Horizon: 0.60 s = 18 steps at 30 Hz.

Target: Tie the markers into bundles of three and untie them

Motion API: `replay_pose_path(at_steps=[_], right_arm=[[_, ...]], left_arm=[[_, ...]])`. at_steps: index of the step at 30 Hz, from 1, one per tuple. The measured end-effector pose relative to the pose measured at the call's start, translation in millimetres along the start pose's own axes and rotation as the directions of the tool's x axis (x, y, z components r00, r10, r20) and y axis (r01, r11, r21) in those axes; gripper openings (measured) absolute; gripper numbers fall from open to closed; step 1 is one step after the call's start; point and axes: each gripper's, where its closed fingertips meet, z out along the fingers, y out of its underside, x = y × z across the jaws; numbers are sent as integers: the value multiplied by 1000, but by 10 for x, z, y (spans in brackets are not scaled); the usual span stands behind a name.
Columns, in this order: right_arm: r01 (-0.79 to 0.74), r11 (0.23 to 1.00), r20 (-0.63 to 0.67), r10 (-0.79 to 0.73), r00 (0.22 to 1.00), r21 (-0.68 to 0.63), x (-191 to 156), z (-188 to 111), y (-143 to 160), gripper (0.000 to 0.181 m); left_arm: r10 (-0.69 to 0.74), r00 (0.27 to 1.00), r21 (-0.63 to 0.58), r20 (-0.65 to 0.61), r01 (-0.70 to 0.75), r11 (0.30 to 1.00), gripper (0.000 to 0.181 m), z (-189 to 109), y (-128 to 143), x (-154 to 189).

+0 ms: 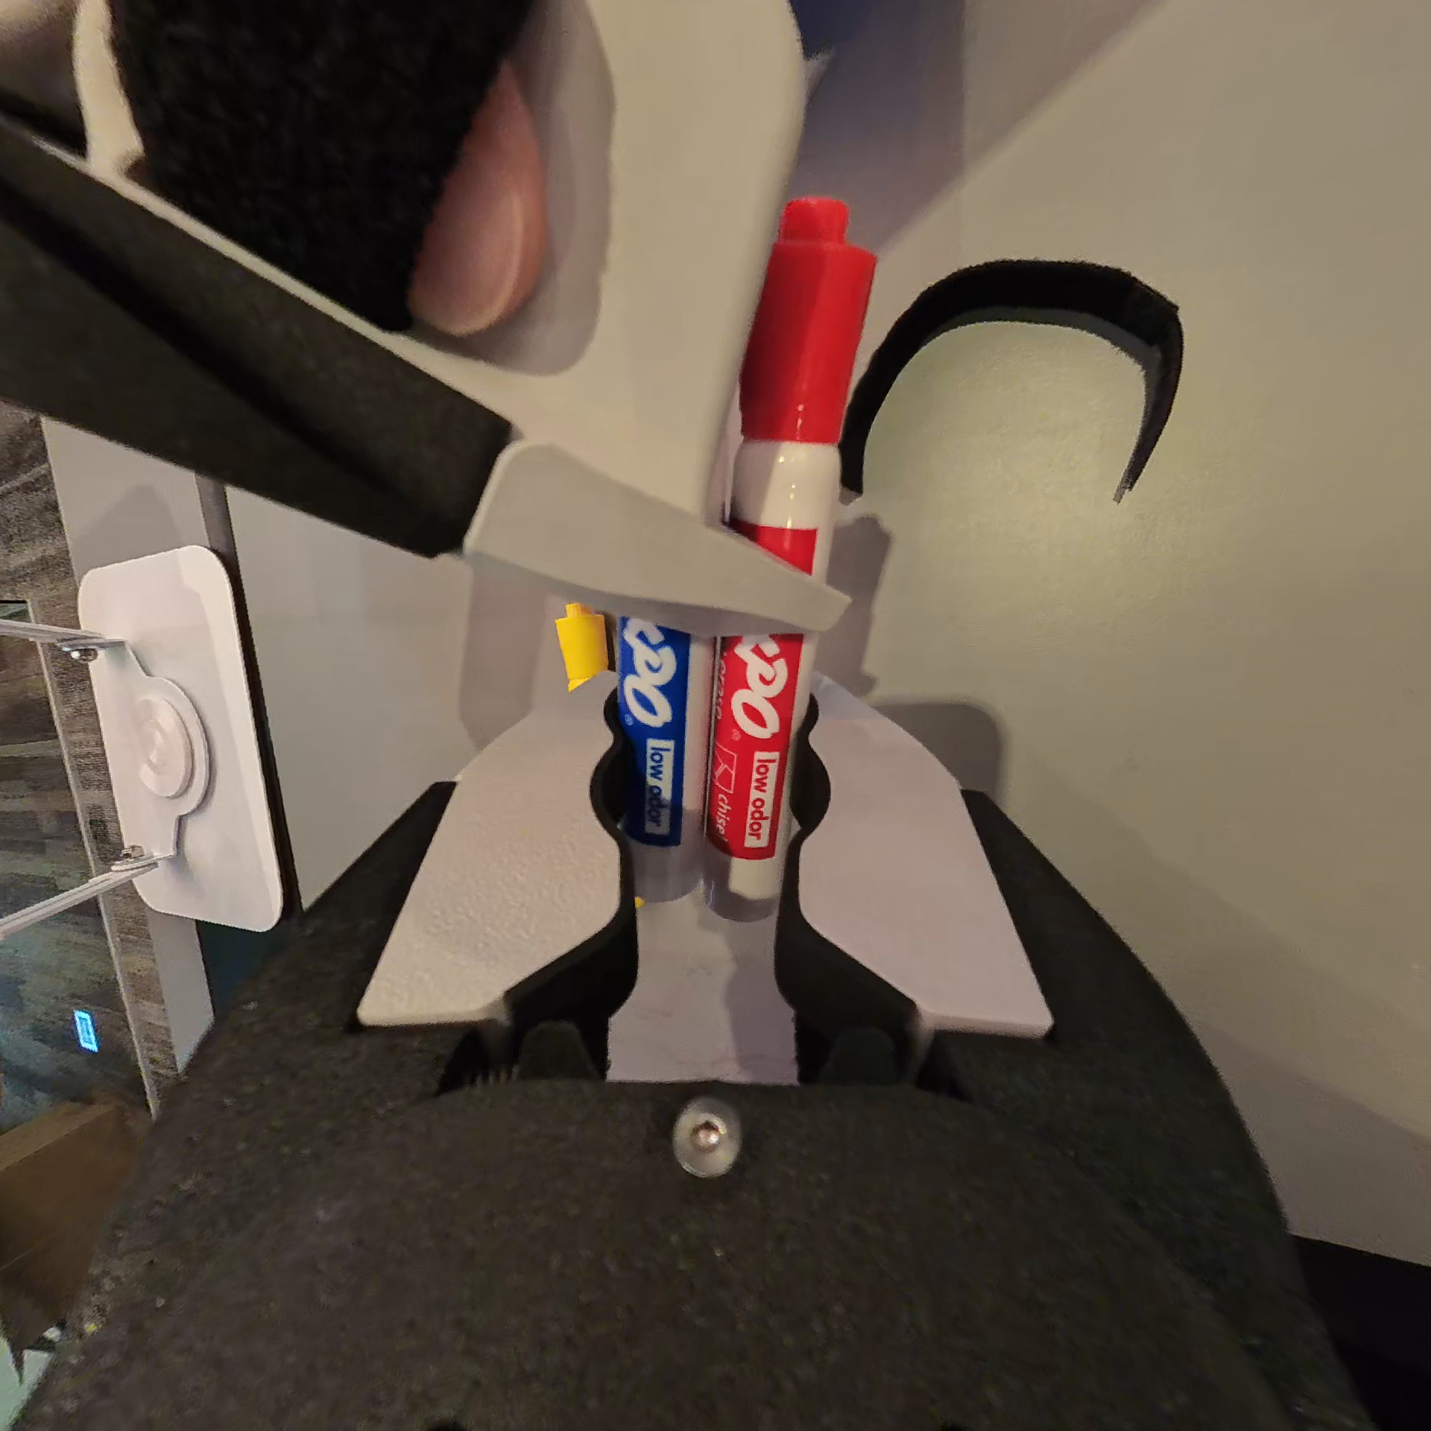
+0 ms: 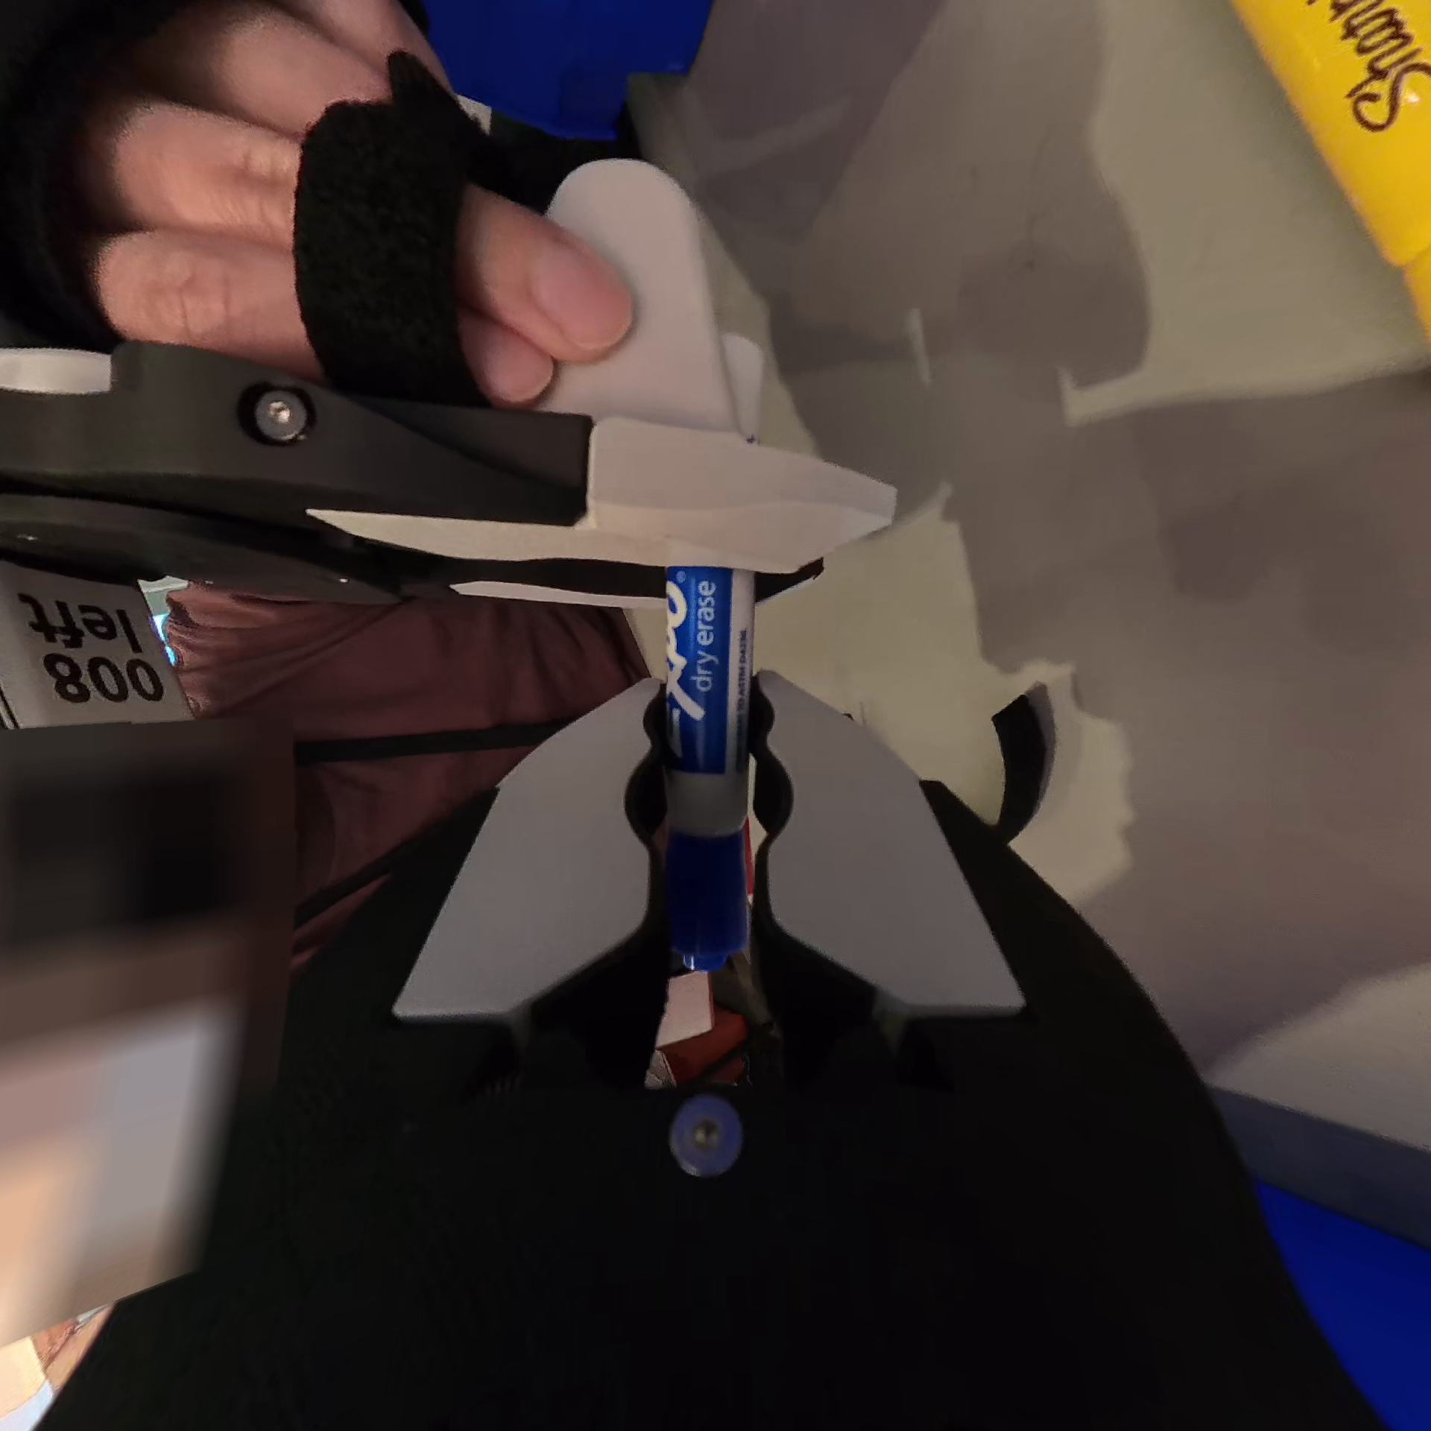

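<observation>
In the left wrist view my left gripper (image 1: 708,743) is shut on a blue marker (image 1: 654,763) and a red marker (image 1: 782,480), side by side and upright. A yellow marker cap (image 1: 579,646) shows behind the blue one. A black strap (image 1: 1084,310) curls free to the right of the red marker. The right gripper's grey finger (image 1: 658,557) crosses the markers just above my fingertips. In the right wrist view my right gripper (image 2: 708,712) is shut on the blue marker (image 2: 705,674), with the left gripper's white fingers (image 2: 736,511) clamped just beyond. The strap (image 2: 1022,766) shows at right.
A yellow marker (image 2: 1347,116) lies at the top right of the right wrist view. A person's hand (image 2: 348,255) with a black finger strap holds the left gripper. A pale wall (image 1: 1161,697) is behind the markers, and a white mounting plate (image 1: 178,736) is on the left. Left tips to right tips: about 5 centimeters. From my left tips it is roughly 35 centimeters to the white mounting plate (image 1: 178,736); from my right, 40 centimeters.
</observation>
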Motion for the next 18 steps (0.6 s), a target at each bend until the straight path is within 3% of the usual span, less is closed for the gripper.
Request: replay_pose_path(at_steps=[18], right_arm=[[34, 999, 17, -34, 999, -3, 13, 41, -9, 30]], left_arm=[[7, 999, -57, -33, -9, 998, 37, -6, 82, 62]])
